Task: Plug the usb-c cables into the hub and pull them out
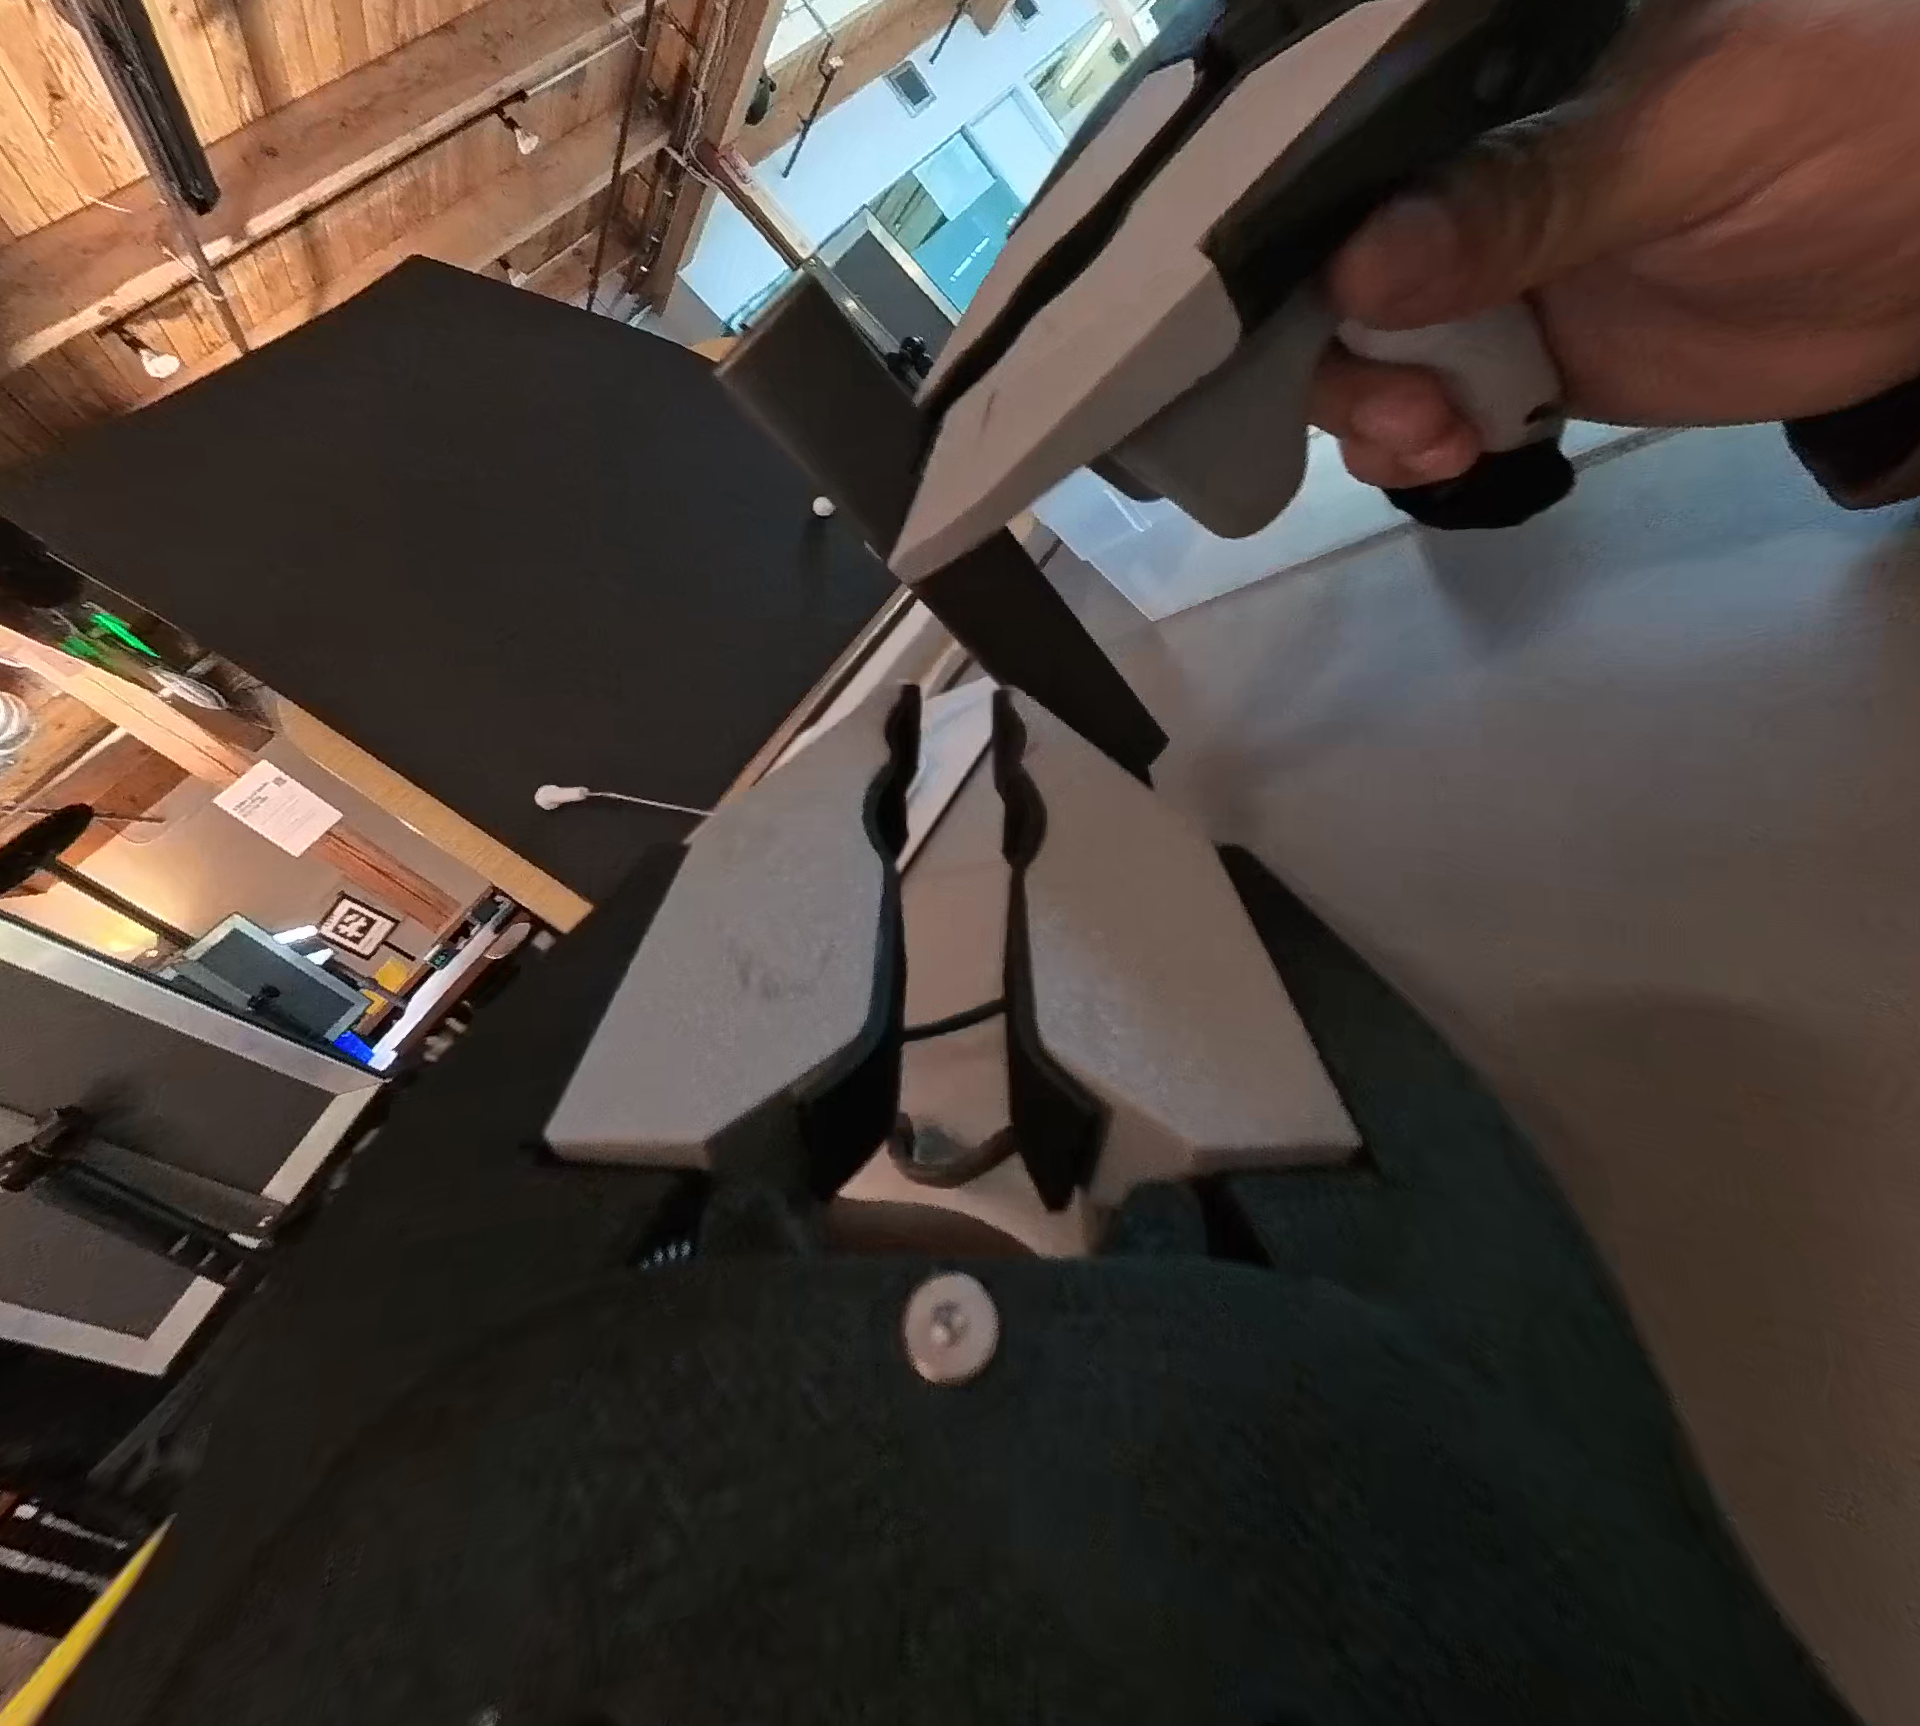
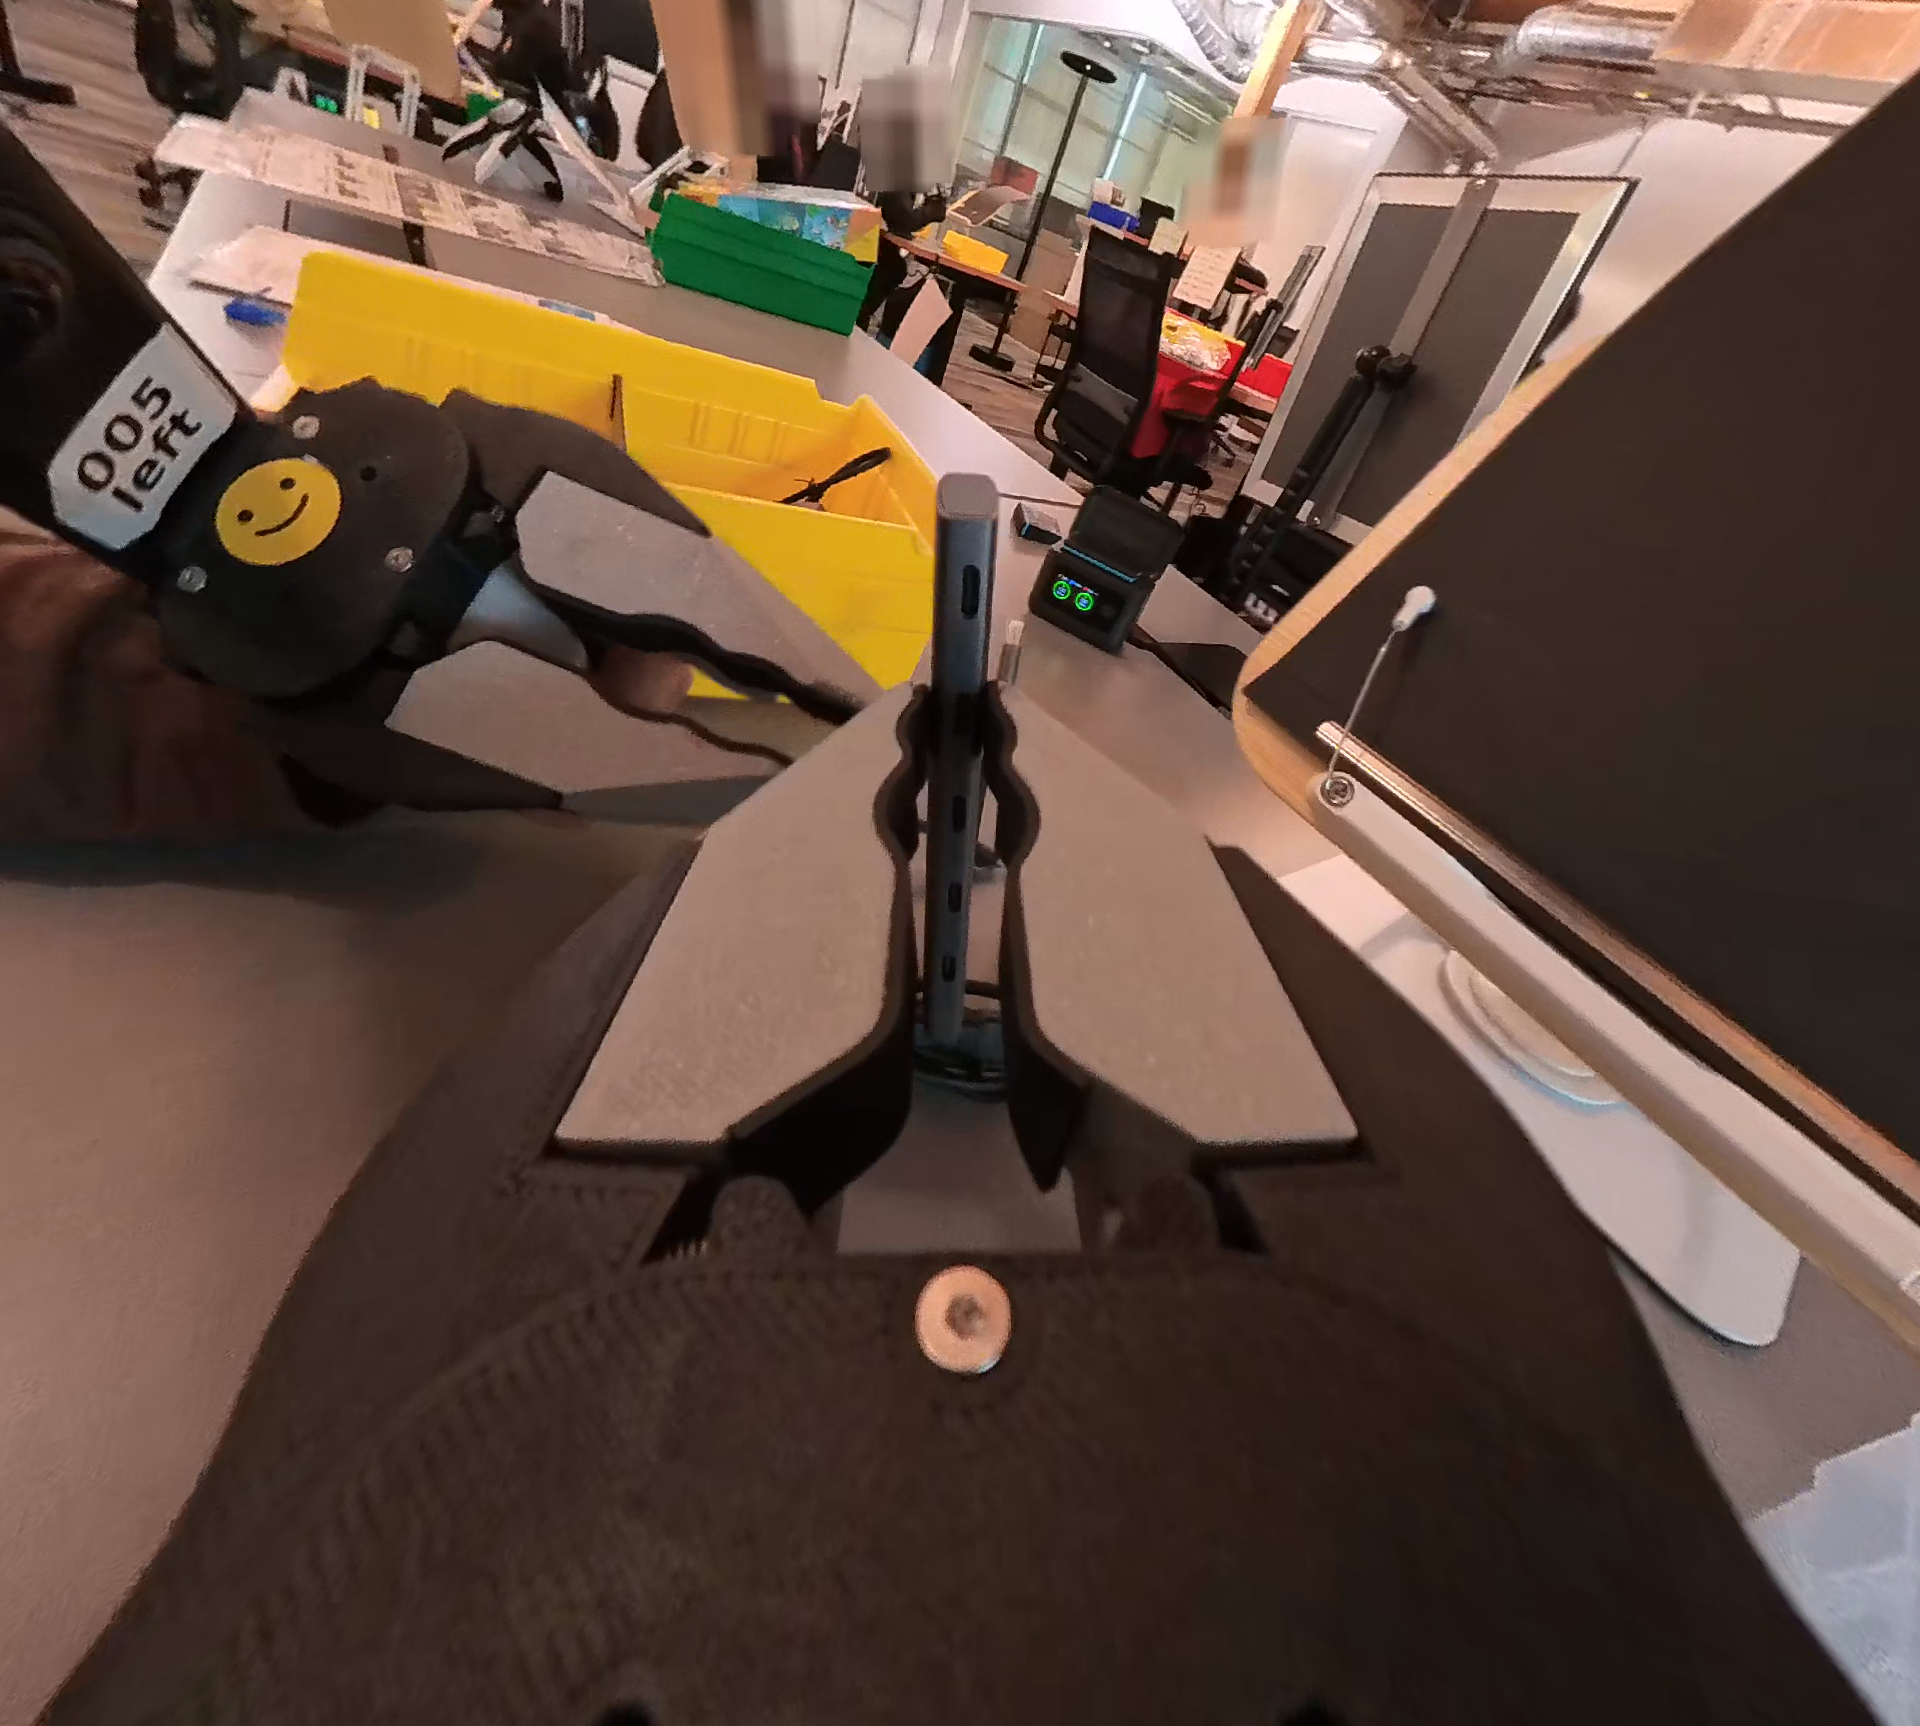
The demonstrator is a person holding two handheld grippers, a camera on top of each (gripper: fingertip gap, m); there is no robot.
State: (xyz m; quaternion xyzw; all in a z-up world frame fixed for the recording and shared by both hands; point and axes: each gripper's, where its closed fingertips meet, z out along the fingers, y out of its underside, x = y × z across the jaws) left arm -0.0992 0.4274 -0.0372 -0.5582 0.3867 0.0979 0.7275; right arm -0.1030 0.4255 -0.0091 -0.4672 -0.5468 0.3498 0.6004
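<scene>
Standing upright between right claw [image 2: 958, 720] fingers, seemingly clamped: hub [image 2: 962, 616].

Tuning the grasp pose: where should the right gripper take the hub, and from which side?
Pinch the hub across its two broad flat faces, on the lower half, coming in from its near end. It is a slim slab standing on end, so those faces give flat contact and the narrow port edge stays uncovered for plugs. The right gripper holds it this way now.

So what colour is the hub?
Slate grey-blue slim metal hub, clearest in the right wrist view.
</scene>
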